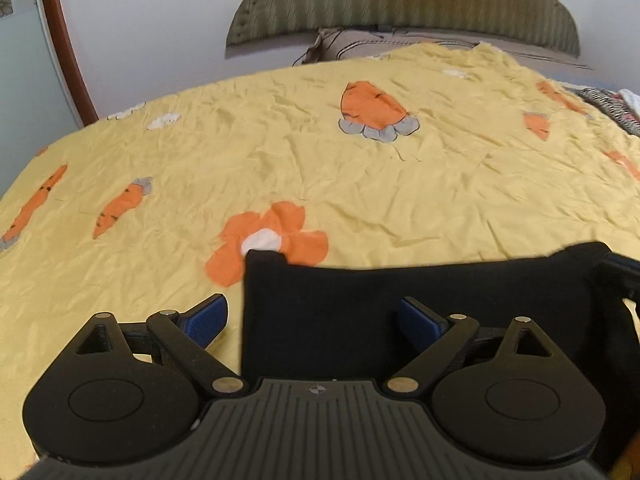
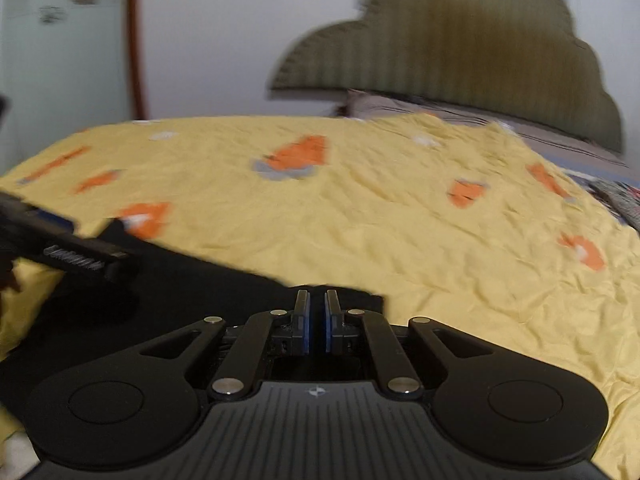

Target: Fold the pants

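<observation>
The left claw [image 1: 308, 316] stands wide, its two blue-padded fingers [image 1: 206, 318] spread far apart. One finger hangs over bare bedspread; the other sits over the dark cloth, and neither pad presses on anything that can be seen. The left edge of the black fabric pants [image 1: 400, 304] runs up between the two fingers, so the claw straddles that edge without gripping it.

The right claw [image 2: 317, 312] is drawn narrow, its blue pads [image 2: 305, 328] facing each other with only a thin slit between them. The tips sit right at the far edge of the pants [image 2: 180, 292]; whether cloth is pinched in the slit cannot be told, as this view is blurred. In the right wrist view the left claw [image 2: 80, 260] shows at the left side, over the far corner of the pants.

The pants lie as a flat dark slab along the near edge of the bed, their upper edge roughly straight. They rest on the yellow crumpled bedspread printed with orange carrots and flowers [image 1: 360, 184], and their far left corner touches an orange flower with a white centre [image 1: 272, 240]. At the bed's far end rises a scalloped, olive, ribbed headboard [image 1: 400, 4], with a greyish pillow [image 1: 400, 42] beneath it.
</observation>
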`<state>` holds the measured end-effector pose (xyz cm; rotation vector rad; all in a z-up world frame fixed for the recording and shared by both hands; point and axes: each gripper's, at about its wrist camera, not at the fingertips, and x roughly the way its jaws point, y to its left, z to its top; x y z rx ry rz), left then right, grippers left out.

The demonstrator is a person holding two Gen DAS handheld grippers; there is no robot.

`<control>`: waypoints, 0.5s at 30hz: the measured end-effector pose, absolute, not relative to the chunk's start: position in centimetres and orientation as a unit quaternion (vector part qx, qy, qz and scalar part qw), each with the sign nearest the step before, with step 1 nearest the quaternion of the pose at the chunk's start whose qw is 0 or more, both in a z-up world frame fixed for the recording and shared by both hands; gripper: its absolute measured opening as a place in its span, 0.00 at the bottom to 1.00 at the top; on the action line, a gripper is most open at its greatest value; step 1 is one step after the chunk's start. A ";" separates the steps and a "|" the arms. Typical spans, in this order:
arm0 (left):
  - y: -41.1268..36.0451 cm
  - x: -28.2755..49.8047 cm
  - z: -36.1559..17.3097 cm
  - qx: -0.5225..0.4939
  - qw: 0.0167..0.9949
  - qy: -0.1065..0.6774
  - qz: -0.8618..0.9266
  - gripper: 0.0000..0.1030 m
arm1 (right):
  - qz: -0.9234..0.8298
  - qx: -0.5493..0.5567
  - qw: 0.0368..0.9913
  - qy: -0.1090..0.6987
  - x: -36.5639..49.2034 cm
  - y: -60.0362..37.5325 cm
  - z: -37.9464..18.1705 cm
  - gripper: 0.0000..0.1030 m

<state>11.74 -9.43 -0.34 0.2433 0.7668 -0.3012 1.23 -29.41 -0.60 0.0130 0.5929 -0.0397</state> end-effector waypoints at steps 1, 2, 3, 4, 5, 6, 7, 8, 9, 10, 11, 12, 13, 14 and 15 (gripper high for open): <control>-8.9 11.3 -0.4 0.119 0.906 0.377 -0.150 0.93 | -0.004 0.001 0.954 0.298 0.8 -29.1 -0.9 0.09; -8.5 11.1 -0.6 0.120 0.901 0.387 -0.155 0.92 | -0.008 -0.009 0.952 0.307 0.8 -28.9 -1.4 0.13; -8.1 10.9 -0.8 0.119 0.895 0.399 -0.159 0.92 | -0.027 -0.021 0.948 0.315 1.0 -29.0 -2.2 0.16; -7.7 10.6 -1.1 0.115 0.890 0.410 -0.163 0.91 | -0.041 -0.020 0.947 0.319 1.2 -29.3 -2.9 0.31; -7.0 10.3 -1.0 0.107 0.884 0.422 -0.169 0.91 | -0.055 -0.003 0.949 0.310 0.8 -29.6 -2.7 0.35; -6.1 10.0 -0.9 0.098 0.880 0.430 -0.176 0.91 | -0.057 0.009 0.953 0.299 0.2 -29.6 -2.1 0.35; -5.2 9.5 -0.6 0.089 0.880 0.431 -0.179 0.91 | -0.051 0.012 0.958 0.284 -0.6 -29.3 -1.3 0.35; -4.0 9.0 -0.3 0.081 0.883 0.429 -0.175 0.92 | -0.040 0.009 0.962 0.271 -1.3 -28.7 -0.7 0.35; -2.9 8.4 0.1 0.074 0.887 0.425 -0.165 0.92 | -0.016 0.007 0.966 0.259 -2.2 -27.7 0.0 0.35; -1.8 8.1 0.4 0.069 0.892 0.422 -0.149 0.92 | 0.019 0.006 0.968 0.252 -3.0 -26.7 0.4 0.35; -0.8 7.7 0.7 0.069 0.897 0.415 -0.135 0.92 | 0.066 0.007 0.967 0.246 -3.9 -25.6 0.6 0.34; -0.2 7.3 1.0 0.076 0.900 0.409 -0.129 0.92 | 0.115 0.015 0.962 0.246 -4.6 -24.6 0.7 0.35; 0.3 6.9 1.4 0.086 0.902 0.404 -0.127 0.92 | 0.157 0.026 0.956 0.247 -5.1 -23.8 0.5 0.35; 0.8 6.3 1.5 0.099 0.903 0.397 -0.133 0.92 | 0.185 0.032 0.950 0.248 -5.5 -23.1 0.3 0.35; 1.1 5.4 1.5 0.114 0.902 0.389 -0.151 0.92 | 0.190 0.032 0.949 0.249 -5.7 -22.5 -0.1 0.36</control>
